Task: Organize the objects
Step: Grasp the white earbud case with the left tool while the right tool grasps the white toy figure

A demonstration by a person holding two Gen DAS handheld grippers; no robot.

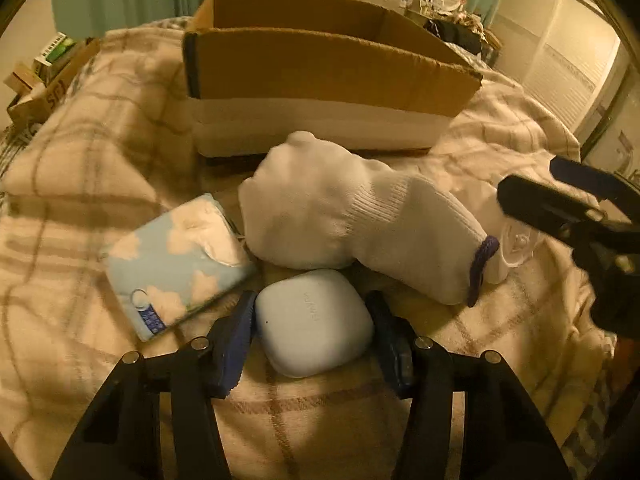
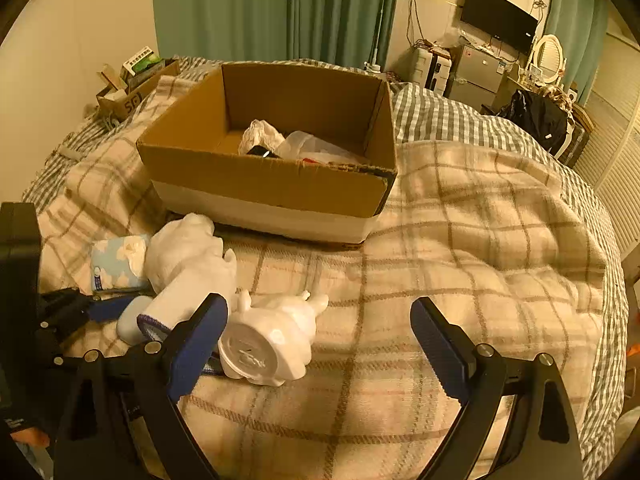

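Your left claw [image 1: 314, 334] brackets the pale blue case [image 1: 314, 322]; your right claw [image 2: 320, 340] gapes beside the white figurine [image 2: 272, 340]

The small rounded case lies flat on the plaid blanket [image 1: 80, 160] of the bed, squarish with no clear long axis, and sits squarely between your left claw's blue pads [image 1: 234, 344]; whether those pads press on it I cannot tell. The white sock [image 1: 360, 224] stretches its long axis from the box side down to the right, purple-edged cuff nearest your right claw. The figurine lies toppled, its round base toward your right camera, just beside that claw's left finger, with nothing between the wide-open fingers. The cloud-print tissue pack [image 1: 176, 260] lies left of the case, the cardboard box [image 2: 264, 168] beyond
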